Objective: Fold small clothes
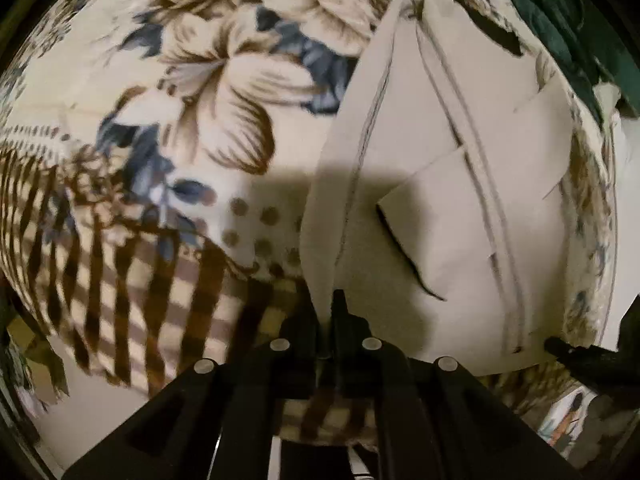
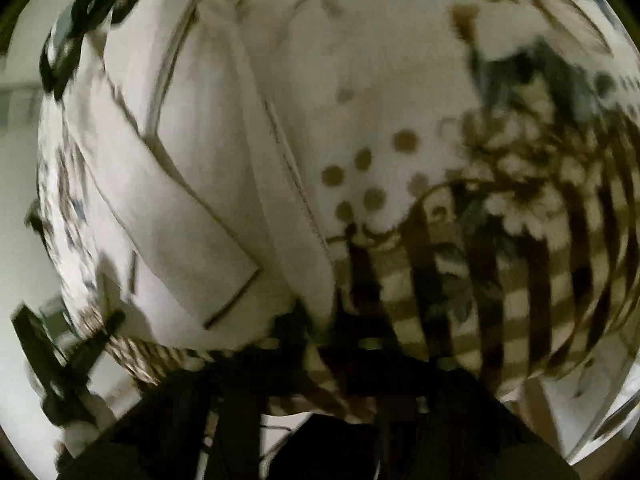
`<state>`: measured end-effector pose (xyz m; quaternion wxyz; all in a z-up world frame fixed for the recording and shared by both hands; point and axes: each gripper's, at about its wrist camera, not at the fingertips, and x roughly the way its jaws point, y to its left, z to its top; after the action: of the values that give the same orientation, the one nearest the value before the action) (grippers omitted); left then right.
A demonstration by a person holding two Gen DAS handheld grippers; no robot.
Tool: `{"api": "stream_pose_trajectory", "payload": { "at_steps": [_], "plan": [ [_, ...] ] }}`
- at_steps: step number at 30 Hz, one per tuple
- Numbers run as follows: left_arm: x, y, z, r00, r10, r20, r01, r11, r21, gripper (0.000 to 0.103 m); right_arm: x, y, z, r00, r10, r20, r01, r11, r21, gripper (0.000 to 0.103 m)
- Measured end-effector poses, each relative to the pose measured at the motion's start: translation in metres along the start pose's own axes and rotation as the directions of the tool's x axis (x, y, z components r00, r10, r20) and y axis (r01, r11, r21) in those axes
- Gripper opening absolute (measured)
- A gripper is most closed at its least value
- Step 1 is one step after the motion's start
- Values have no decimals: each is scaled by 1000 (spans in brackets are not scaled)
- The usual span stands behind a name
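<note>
A small beige garment (image 1: 440, 184) with stitched seams and pocket flaps lies on a floral blanket (image 1: 192, 100). My left gripper (image 1: 330, 308) is shut on the garment's near left edge, the cloth pinched between its black fingers. The other gripper's black tip (image 1: 576, 354) shows at the garment's near right corner. In the right wrist view the same garment (image 2: 192, 200) fills the left half. My right gripper (image 2: 320, 316) sits at its near edge in dark blur, and it looks closed on the cloth.
The blanket (image 2: 500, 220) has brown stripes, dots and blue-brown flowers and covers the whole surface. A dark green cloth (image 1: 572, 12) lies at the far right. A rope-like braided edge (image 2: 132, 354) shows at the lower left of the right wrist view.
</note>
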<state>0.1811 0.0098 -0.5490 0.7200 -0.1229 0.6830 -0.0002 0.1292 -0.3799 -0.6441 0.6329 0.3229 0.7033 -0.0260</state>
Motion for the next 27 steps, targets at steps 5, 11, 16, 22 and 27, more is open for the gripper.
{"api": "stream_pose_trajectory", "payload": {
  "at_steps": [5,11,16,22,27],
  "plan": [
    [-35,8,13,998,-53,15,54,994,-98,4,-56,-28,9,999,29,43,-29,1000,1,5],
    [-61,6,61,987,-148,58,157,968,-196,4,-90,0,42,993,92,77,-90,996,-25,4],
    [-41,-21,138,978,-166,129,189,963,-193,4,-103,35,122,982,124,145,-120,992,-37,4],
    [7,-28,224,961,-260,90,274,930,-243,9,-87,70,220,976,120,183,-113,993,-45,8],
    [-9,4,223,953,-260,155,295,915,-277,14,-105,78,237,955,182,235,-169,983,-75,59]
  ]
}}
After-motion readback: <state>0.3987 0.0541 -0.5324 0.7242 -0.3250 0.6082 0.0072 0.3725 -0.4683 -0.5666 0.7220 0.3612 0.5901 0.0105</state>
